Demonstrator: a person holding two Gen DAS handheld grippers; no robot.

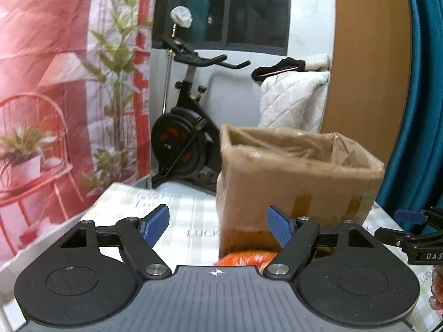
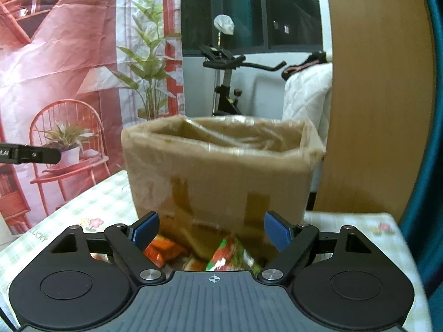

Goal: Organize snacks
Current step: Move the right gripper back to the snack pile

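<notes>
While both jaws gape empty, snack packets [image 2: 166,250] lie just below, before the box [image 2: 221,166].

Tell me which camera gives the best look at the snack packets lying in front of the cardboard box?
The right wrist view: an orange packet and a green-and-red packet show before the cardboard box. The left wrist view catches only an orange sliver, mostly hidden behind the gripper's body.

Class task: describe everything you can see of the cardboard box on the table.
The cardboard box is brown, open-topped and upright on the checked tablecloth. A clear plastic liner folds over its rim, and darker tape strips run down its front. Snack packets lie at its base. Neither gripper touches it; its contents are hidden.
</notes>
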